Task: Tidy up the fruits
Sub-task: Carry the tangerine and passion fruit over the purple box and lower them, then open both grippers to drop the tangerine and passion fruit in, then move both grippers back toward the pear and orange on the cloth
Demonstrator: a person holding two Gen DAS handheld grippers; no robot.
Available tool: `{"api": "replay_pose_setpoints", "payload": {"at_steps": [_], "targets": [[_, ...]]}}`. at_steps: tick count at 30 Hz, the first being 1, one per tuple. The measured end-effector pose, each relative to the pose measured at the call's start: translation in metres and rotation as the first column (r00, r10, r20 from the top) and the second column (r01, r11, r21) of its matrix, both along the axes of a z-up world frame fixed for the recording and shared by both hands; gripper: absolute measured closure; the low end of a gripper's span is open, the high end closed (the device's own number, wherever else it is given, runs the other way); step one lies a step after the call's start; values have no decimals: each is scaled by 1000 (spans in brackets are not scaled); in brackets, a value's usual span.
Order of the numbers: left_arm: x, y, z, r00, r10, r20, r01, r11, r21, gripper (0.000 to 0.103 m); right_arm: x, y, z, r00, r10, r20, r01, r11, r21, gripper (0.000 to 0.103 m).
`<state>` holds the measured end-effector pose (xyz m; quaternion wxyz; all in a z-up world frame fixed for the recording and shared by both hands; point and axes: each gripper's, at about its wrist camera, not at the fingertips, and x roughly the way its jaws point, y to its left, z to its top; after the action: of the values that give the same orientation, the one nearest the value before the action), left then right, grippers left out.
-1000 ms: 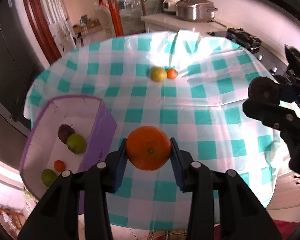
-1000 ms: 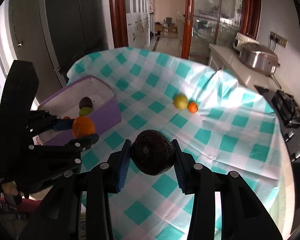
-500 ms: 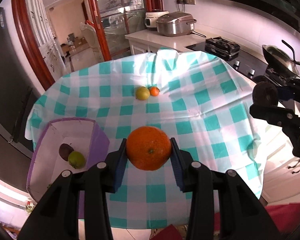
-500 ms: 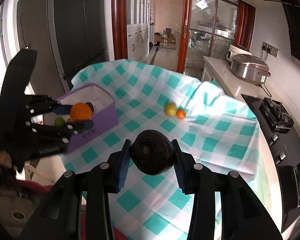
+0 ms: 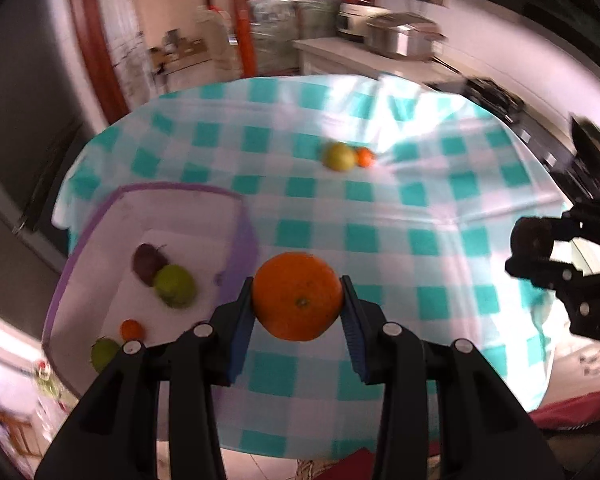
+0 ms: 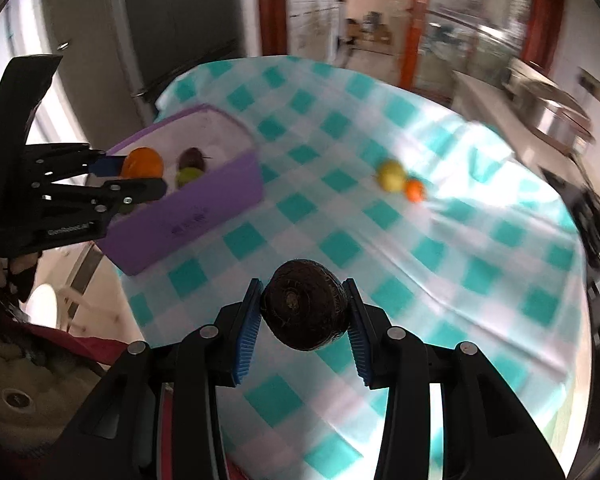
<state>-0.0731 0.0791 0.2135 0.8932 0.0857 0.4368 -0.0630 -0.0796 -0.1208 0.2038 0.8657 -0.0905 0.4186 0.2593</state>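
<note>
Orange in left tongs; dark fruit in right tongs; purple bin beside

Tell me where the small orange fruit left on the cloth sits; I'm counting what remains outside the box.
The small orange fruit lies on the checked tablecloth toward its far side, touching the yellow-green fruit, well apart from the purple box.
</note>
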Motion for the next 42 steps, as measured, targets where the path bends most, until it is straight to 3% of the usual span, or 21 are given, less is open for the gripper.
{"api": "replay_pose_setpoints", "payload": {"at_steps": [4,10,13,17,20,25,28,31,33,35,36,38,40,42], "targets": [[11,44,2,993,112,24,-111,994,-21,62,35,66,11,990,139,17,-139,990,19,62],[36,113,-9,954,299,7,-299,953,-54,62,82,165,21,949,314,45,-315,949,30,62],[52,143,-22,920,390,-29,-391,919,-46,62,105,212,12,920,391,20,-391,920,10,62],[77,184,-51,853,508,-120,-515,856,-38,62,136,259,-21,899,431,-75,-432,902,-9,62],[91,209,-71,808,564,-172,-577,816,-37,62,154,272,-52,893,420,-165,-427,904,-14,62],[109,225,-101,761,600,-247,-611,791,40,62,160,286,-102,853,421,-309,-471,875,-110,62],[116,232,-119,735,613,-289,-618,781,86,61,151,295,-113,833,462,-304,-526,831,-180,61],[119,235,-133,721,619,-312,-613,779,130,60,149,301,-119,827,464,-319,-538,818,-206,61],[120,237,-138,711,626,-321,-615,774,148,57,149,300,-119,821,471,-323,-542,820,-181,51],[120,237,-136,716,626,-307,-612,776,154,41,148,297,-114,814,494,-306,-553,819,-151,32],[121,237,-134,721,628,-292,-610,776,164,32,147,295,-110,816,503,-286,-554,820,-140,31],[126,233,-121,735,639,-224,-606,769,205,27,148,286,-96,822,515,-243,-546,834,-78,31],[134,226,-99,747,657,-108,-622,746,238,25,154,266,-73,848,503,-170,-507,862,20,31],[145,214,-63,750,659,55,-654,726,215,14,166,227,-41,902,430,-45,-418,894,163,31]]}}
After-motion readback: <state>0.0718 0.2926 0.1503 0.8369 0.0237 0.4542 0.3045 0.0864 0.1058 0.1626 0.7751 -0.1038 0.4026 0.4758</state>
